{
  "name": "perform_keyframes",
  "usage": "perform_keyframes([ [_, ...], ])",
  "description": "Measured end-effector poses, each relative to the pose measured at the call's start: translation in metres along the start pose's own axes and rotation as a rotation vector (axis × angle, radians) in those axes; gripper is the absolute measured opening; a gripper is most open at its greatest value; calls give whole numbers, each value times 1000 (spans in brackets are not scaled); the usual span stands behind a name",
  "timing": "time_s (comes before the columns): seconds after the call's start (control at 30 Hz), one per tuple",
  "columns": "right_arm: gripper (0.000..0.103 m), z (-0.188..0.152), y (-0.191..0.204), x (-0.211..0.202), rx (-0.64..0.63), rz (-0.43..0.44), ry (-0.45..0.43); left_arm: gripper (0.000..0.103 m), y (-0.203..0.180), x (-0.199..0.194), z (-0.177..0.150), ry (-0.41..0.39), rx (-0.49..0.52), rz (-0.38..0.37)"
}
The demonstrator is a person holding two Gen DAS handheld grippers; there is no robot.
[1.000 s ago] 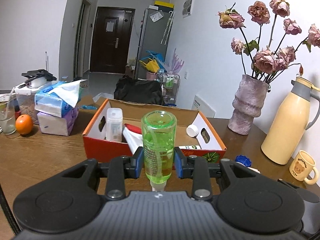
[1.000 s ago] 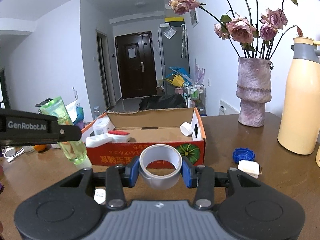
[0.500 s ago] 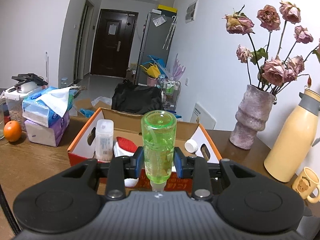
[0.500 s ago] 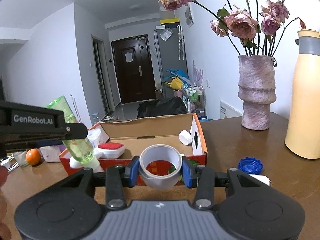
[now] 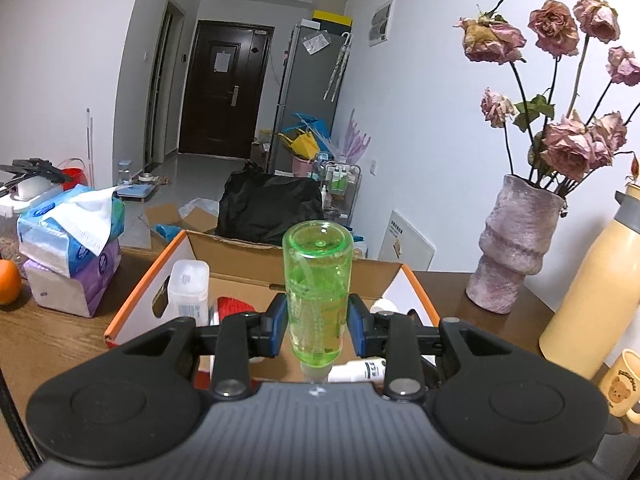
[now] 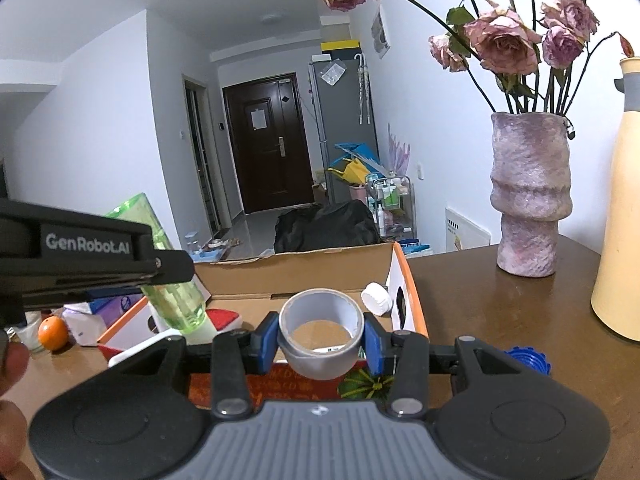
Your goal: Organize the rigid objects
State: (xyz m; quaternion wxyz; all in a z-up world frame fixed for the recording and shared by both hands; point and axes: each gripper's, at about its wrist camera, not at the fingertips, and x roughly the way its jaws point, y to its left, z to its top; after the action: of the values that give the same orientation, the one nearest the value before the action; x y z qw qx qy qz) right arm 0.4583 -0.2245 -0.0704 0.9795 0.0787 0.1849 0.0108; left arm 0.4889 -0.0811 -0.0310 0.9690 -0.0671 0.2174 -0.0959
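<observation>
My left gripper (image 5: pixel 317 330) is shut on a clear green bottle (image 5: pixel 318 288), held cap down above the near edge of the open orange cardboard box (image 5: pixel 148 280). The bottle also shows in the right wrist view (image 6: pixel 176 300), left of my right gripper (image 6: pixel 321 340), which is shut on a roll of grey tape (image 6: pixel 320 332) just above the box's front wall (image 6: pixel 408 280). Inside the box are a white container (image 5: pixel 188 292), a red-topped item (image 5: pixel 232 306), a white tube (image 5: pixel 360 370) and a white cap (image 6: pixel 377 298).
A pink vase with dried roses (image 5: pixel 516 244), a cream thermos (image 5: pixel 596 296) and a bear mug (image 5: pixel 622 384) stand right of the box. Tissue packs (image 5: pixel 72 240) and an orange (image 5: pixel 8 282) lie at the left. A blue cap (image 6: pixel 528 358) lies on the table near the right.
Both grippers have risen and moved forward over the box with their loads; the box now sits lower and closer in both views. Both grips are unchanged.
</observation>
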Motion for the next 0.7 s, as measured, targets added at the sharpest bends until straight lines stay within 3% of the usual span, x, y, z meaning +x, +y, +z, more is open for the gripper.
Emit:
perform_keyframes([
  [0.7, 42, 19, 6, 56, -46, -12, 2, 32, 7, 58, 16, 4, 24, 74],
])
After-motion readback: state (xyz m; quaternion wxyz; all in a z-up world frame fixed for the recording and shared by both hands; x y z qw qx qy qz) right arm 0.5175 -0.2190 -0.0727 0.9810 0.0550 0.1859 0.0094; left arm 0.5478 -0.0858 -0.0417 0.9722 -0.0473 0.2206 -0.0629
